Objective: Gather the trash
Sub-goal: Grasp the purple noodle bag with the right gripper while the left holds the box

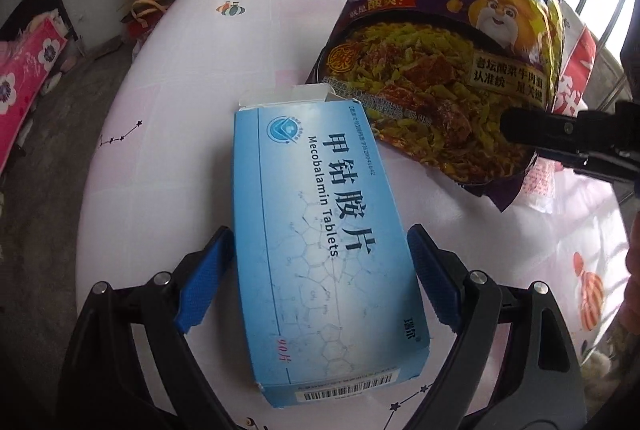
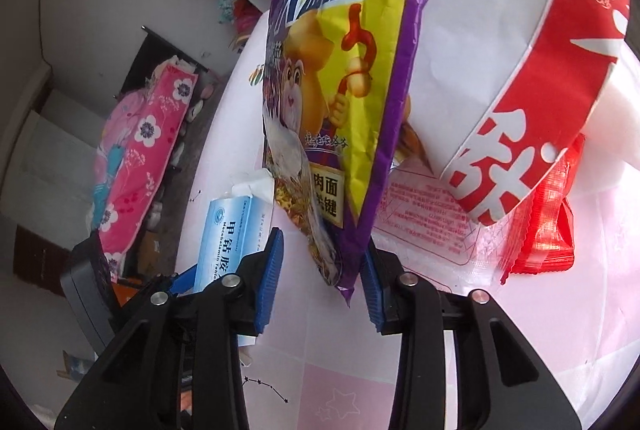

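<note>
Empty-looking noodle wrapper (image 2: 340, 101), open-flapped tablet box (image 1: 324, 242)

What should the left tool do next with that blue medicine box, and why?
Probably close. The left tool is open, its blue pads flanking the blue medicine box that lies flat on the table, with small gaps on both sides.

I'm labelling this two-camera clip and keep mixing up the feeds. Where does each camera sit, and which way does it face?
Left wrist: on the left gripper, looking down its open blue fingers at the blue tablet box on the table.
Right wrist: on the right gripper, facing the upright noodle bag between its fingers; whether they grip it is unclear.
Shared: box, noodle bag, table; each view shows the other gripper.
</note>
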{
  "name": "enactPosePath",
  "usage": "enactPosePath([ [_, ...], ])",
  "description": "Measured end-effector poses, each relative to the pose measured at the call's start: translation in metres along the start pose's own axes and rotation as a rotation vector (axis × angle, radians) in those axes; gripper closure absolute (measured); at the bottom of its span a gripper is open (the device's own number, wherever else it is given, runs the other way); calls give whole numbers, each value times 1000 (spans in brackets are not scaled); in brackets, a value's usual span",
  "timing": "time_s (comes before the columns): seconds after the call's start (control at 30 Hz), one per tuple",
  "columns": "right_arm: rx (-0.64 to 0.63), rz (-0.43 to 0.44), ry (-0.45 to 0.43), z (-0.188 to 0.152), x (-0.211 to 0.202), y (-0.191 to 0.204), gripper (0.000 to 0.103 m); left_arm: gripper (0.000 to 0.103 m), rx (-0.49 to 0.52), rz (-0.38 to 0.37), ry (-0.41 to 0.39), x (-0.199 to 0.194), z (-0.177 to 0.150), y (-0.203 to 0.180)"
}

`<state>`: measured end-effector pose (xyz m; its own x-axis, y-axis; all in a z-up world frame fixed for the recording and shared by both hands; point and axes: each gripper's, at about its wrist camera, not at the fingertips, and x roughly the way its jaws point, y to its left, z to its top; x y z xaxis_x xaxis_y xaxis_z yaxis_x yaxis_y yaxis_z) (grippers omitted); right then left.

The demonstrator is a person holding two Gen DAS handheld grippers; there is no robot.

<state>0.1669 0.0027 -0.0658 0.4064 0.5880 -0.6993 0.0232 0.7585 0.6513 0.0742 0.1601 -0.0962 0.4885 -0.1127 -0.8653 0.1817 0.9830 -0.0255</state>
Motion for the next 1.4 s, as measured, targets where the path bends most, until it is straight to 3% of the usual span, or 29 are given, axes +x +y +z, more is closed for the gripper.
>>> enactPosePath([
  [0.13,16,17,-10,0,0,-3,70,18,26,27,-24,0,-4,-7],
  [0.3,10,44,11,4,5,1,89,19,25,18,-21,0,-2,-4],
  [0.37,-5,41,36,5,4,5,89,24,5,22,-38,-1,-4,-1],
  [0.6,-56,13,116,2,12,10,89,29,-45,21,-82,1,-3,6],
  [0.97,2,69,-47,-13,4,15,98,32,38,-40,-32,-3,-3,11],
  [1.1,-49,62,-65,-15,-13,25,99,33,-34,-89,-65,-10,-6,14],
  [1.4,-201,68,-200,-30,-73,29,100,33,-115,-123,-204,-34,-17,13],
])
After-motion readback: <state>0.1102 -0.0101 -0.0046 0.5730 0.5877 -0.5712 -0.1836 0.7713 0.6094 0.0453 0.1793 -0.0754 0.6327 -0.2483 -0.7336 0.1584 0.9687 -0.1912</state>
